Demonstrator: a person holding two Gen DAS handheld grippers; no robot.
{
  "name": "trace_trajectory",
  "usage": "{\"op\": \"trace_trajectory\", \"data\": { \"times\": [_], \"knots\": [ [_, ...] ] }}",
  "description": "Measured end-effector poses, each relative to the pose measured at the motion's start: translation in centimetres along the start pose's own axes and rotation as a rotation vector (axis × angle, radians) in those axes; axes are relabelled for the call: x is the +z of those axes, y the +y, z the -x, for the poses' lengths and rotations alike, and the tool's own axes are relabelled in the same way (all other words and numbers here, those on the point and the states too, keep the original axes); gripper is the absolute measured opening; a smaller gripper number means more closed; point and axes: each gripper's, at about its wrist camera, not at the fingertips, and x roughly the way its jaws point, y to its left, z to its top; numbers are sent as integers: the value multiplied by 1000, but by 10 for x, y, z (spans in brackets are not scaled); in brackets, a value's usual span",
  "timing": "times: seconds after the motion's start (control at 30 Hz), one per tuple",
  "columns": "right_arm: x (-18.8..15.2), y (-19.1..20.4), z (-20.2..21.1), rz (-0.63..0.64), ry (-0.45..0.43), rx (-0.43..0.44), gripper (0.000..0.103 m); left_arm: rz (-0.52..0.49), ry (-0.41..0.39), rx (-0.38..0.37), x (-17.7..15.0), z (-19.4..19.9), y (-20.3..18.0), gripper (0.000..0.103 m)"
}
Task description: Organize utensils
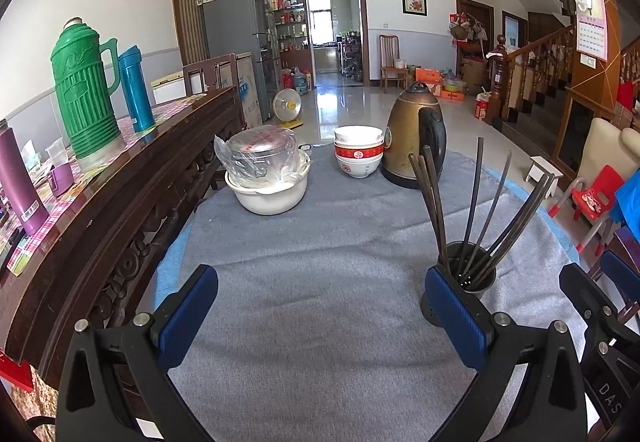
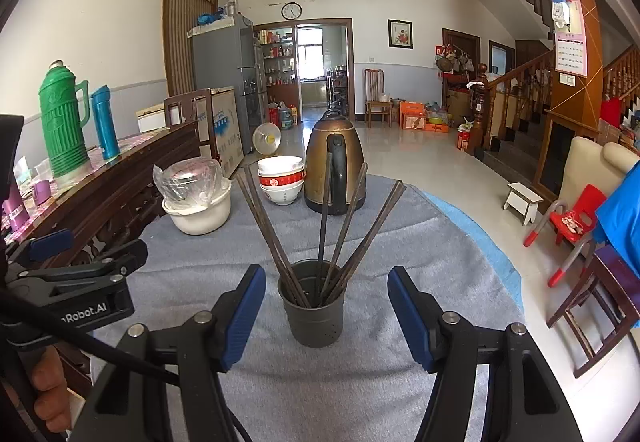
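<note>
Chopsticks (image 2: pixel 320 230), dark and slender, fanned upright in perforated grey metal holder (image 2: pixel 312 310).
Holder stands on napped grey cloth (image 2: pixel 360 382) near tabletop's front edge; right gripper (image 2: pixel 326 316) and left gripper (image 1: pixel 320 326) gape empty.

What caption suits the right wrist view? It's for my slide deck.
Open right gripper faces a dark holder of chopsticks on a grey cloth.
</note>
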Motion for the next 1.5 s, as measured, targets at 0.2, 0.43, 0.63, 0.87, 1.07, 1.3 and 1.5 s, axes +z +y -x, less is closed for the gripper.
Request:
{"op": "trace_trajectory", "data": {
  "times": [0.2, 0.43, 0.63, 0.87, 1.07, 1.3, 1.5],
  "knots": [
    [3, 4, 5, 12, -10, -11, 67, 13, -10, -9, 1, 4, 5, 103],
    [5, 8, 14, 18, -25, -22, 67, 22, -21, -16, 0, 10, 11, 103],
    [6, 12, 21, 25, -36, -25, 67, 33, -32, -20, -2, 16, 17, 103],
    [5, 19, 30, 35, -53, -27, 67, 41, -47, -19, -4, 26, 21, 103],
    [2, 20, 38, 35, -59, -16, 67, 44, -56, -6, -6, 35, 22, 103],
    [1, 13, 47, 23, -74, -10, 67, 42, -66, 1, -7, 43, 18, 103],
    [0, 5, 48, 4, -79, -7, 67, 30, -74, 6, -6, 46, 13, 103]
  ]
}}
